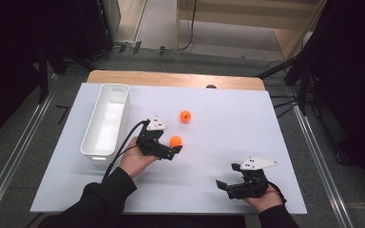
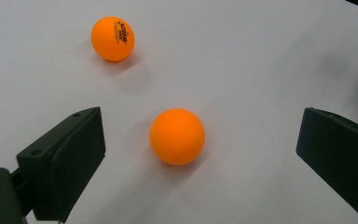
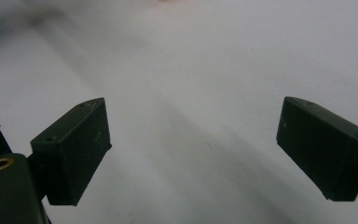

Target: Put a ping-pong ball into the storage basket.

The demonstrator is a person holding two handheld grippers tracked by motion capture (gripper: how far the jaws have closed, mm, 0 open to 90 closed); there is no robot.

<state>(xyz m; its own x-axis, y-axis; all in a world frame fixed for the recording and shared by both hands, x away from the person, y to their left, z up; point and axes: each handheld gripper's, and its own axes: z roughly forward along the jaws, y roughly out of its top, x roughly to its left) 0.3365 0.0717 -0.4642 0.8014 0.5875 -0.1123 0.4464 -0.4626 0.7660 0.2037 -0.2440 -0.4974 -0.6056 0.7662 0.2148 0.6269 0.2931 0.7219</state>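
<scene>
The left gripper (image 2: 200, 154), jaws spread wide, has the near orange ball (image 2: 177, 136) lying on the table straight ahead between them, while the equally spread right gripper (image 1: 228, 183) sits well apart.

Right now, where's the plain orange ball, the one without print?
In the high view the plain orange ball lies on the white table mat left of centre, between the open left gripper's jaws, nearer than the printed ball.

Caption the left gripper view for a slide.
Open left claw straddles the near orange ball; a printed orange ball lies beyond.
</scene>
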